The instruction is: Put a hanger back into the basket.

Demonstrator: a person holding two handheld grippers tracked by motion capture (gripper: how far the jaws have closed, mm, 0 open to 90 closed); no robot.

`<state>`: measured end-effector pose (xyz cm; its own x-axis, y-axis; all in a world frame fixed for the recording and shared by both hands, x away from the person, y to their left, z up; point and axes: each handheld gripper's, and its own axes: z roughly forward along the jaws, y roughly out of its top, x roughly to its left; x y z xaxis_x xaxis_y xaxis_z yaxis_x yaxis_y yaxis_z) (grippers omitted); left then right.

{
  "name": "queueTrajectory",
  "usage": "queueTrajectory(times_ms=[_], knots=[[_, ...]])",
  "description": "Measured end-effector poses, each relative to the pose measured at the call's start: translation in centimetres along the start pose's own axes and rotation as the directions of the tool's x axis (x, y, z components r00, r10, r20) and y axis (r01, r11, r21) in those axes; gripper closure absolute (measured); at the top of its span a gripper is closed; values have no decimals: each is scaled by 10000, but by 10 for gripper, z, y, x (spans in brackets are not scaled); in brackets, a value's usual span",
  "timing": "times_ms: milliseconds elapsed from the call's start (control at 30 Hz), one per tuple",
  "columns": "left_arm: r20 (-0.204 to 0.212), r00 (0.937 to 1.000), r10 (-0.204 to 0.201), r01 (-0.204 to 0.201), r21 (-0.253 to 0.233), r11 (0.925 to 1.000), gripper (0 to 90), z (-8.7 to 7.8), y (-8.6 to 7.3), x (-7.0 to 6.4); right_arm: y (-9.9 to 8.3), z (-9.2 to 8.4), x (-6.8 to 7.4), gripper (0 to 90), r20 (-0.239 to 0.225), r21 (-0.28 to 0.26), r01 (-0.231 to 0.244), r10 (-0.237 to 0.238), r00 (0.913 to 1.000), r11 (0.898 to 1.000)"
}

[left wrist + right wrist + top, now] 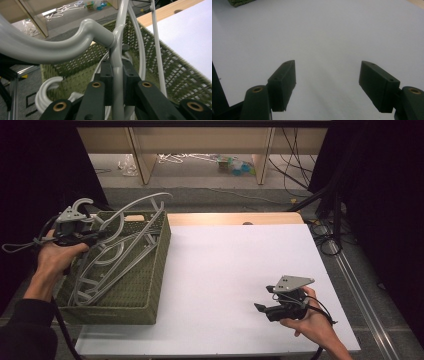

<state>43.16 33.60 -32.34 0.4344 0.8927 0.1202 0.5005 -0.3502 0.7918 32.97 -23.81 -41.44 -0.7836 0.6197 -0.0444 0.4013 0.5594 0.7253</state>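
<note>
A grey plastic hanger (141, 202) rises at a tilt from the green woven basket (135, 295) at the table's left. My left gripper (98, 236) is shut on its neck just below the hook, at the basket's far left corner. In the left gripper view the neck (117, 75) runs up between the black pads (107, 75), and the hook (62, 48) bends off to the left. My right gripper (264, 299) rests low over the white tabletop at the front right. Its jaws stand wide apart with nothing between them, and bare white surface lies under my right gripper (327, 85).
Several more grey hangers (107, 270) lie tangled in the basket, whose mesh wall (175, 67) slopes away behind the jaws. The white table (235, 265) stretches between the hands. Cables (325, 240) run along the floor at the right, past the table's edge.
</note>
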Motion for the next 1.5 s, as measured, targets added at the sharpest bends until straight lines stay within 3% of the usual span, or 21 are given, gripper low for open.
queueTrajectory(times_ms=[467,667,767,1133,1267,1300,1500], knots=[[-648,9974,325,-291,536,9981,814,2,-23,15,0,1,1,304,-78,68,-68,68,9999,10000],[-673,9965,501,-453,716,9964,815,8,-27,15,-1,1,1,304,-51,64,-69,69,10000,10000],[-757,9939,807,-739,885,9933,814,11,-28,14,-1,1,1,304,-74,80,-93,94,9999,9999],[-748,9938,817,-724,1197,9902,814,25,-35,12,-2,1,1,304,-78,121,-90,91,9999,9999],[-618,9938,929,-832,1443,9860,813,33,-35,9,-2,2,1,304,-128,142,-62,64,9999,9999],[-634,9914,1141,-1022,1675,9806,813,35,-35,9,-2,2,1,304,-156,192,-88,91,9998,9998],[-485,9920,1166,-1041,2080,9726,807,49,-39,5,-3,2,0,304,-108,194,-55,57,9999,9998]])
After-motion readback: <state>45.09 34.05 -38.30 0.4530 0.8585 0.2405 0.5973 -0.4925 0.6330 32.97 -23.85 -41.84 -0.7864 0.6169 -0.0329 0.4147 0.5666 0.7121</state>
